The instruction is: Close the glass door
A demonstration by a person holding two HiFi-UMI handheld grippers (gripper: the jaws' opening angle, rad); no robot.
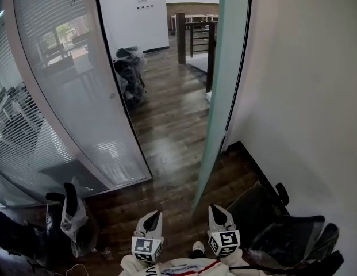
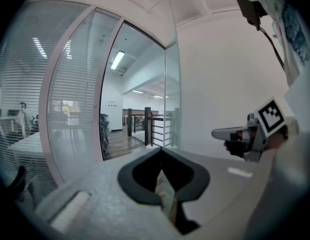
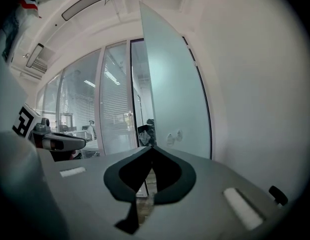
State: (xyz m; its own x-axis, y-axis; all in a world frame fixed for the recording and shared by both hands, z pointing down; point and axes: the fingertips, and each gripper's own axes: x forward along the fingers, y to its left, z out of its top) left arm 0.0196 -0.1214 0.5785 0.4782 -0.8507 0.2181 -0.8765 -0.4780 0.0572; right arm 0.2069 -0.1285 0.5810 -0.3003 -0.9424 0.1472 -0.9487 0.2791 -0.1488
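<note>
Facing the glass door (image 1: pixel 221 91), standing open and angled out from the white wall (image 1: pixel 299 96). Holding left hand-held gripper (image 1: pixel 155 216) and right hand-held gripper (image 1: pixel 216 210) just before its near edge, jaws together, empty.

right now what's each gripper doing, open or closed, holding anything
left gripper: closed, jaw tips together, holding nothing
right gripper: closed, jaw tips together, holding nothing
</note>
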